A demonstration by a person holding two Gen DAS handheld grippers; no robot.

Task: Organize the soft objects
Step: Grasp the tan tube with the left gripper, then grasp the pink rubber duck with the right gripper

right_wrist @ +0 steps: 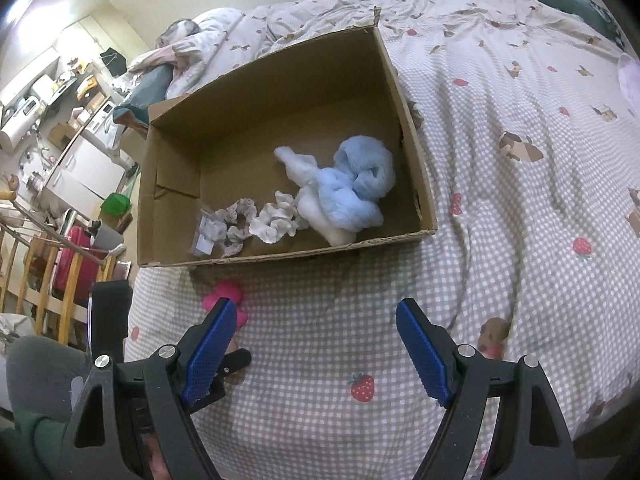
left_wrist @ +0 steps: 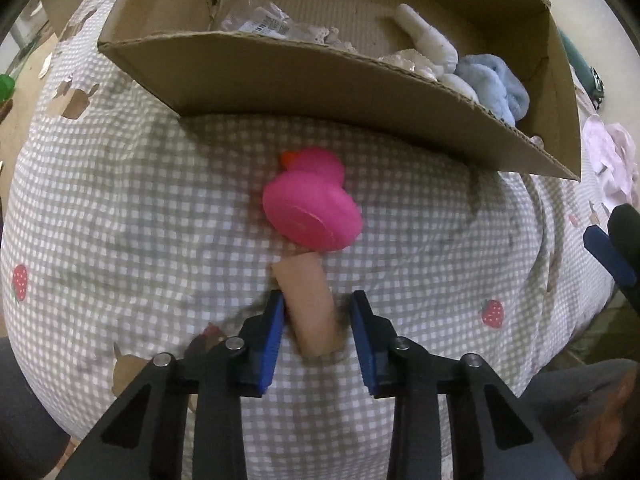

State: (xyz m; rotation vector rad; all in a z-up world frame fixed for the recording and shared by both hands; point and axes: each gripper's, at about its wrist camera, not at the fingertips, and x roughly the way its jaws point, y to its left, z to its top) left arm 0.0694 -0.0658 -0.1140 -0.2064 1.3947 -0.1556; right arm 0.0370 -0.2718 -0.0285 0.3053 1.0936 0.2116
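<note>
A pink rubber duck lies on the checked bed cover in front of a cardboard box. A peach foam block lies just behind the duck, between the fingers of my left gripper. The left jaws are open around the block; the left finger is close to it, the right finger stands apart. My right gripper is open and empty above the cover, with the duck partly hidden behind its left finger. The box holds a blue and white plush and white scrunchies.
The bed cover stretches to the right of the box, with a rumpled quilt behind it. The bed's edge drops off at the left, where a red suitcase and wooden rails stand. A pink cloth lies at the right.
</note>
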